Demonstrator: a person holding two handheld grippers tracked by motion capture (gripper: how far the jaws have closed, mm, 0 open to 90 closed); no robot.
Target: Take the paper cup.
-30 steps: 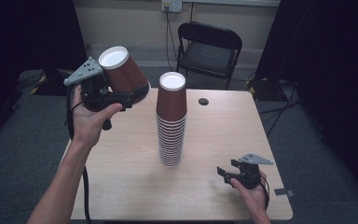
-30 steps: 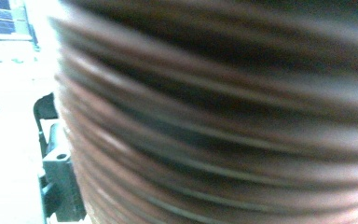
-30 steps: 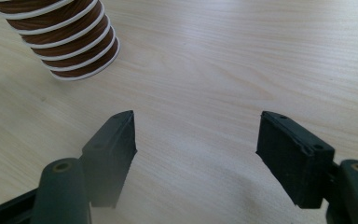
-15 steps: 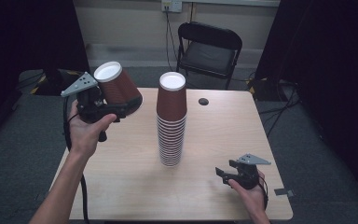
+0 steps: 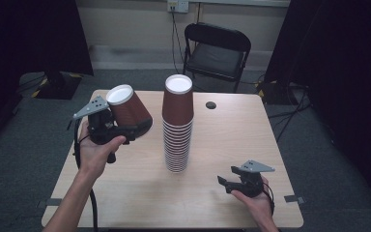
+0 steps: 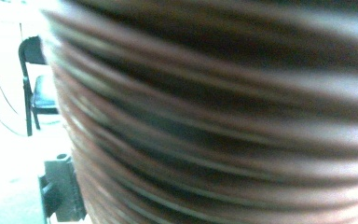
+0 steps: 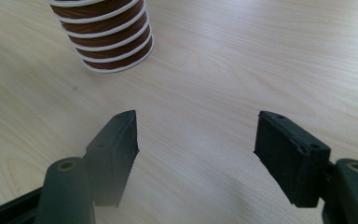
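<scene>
At the lower right of the high view, the right gripper [image 5: 226,183] rests low over the desk [image 5: 222,212] with jaws apart and holding nothing, seemingly waiting. Left of centre, the left gripper [image 5: 130,129] is clamped on 1 tilted brown cup [image 5: 128,109], held clear in the air, apparently for placing. Farther back, the cup stack [image 5: 177,125] stands upside down mid-desk.

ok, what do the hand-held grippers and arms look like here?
Both hand-held grippers are black, each topped by a grey three-cornered plate with small holes: left hand-held gripper, right hand-held gripper. The right one's jaws are blocky black pads on rounded arms with screw holes. A black cable trails from the left one. Both forearms are bare, no sleeves.
</scene>
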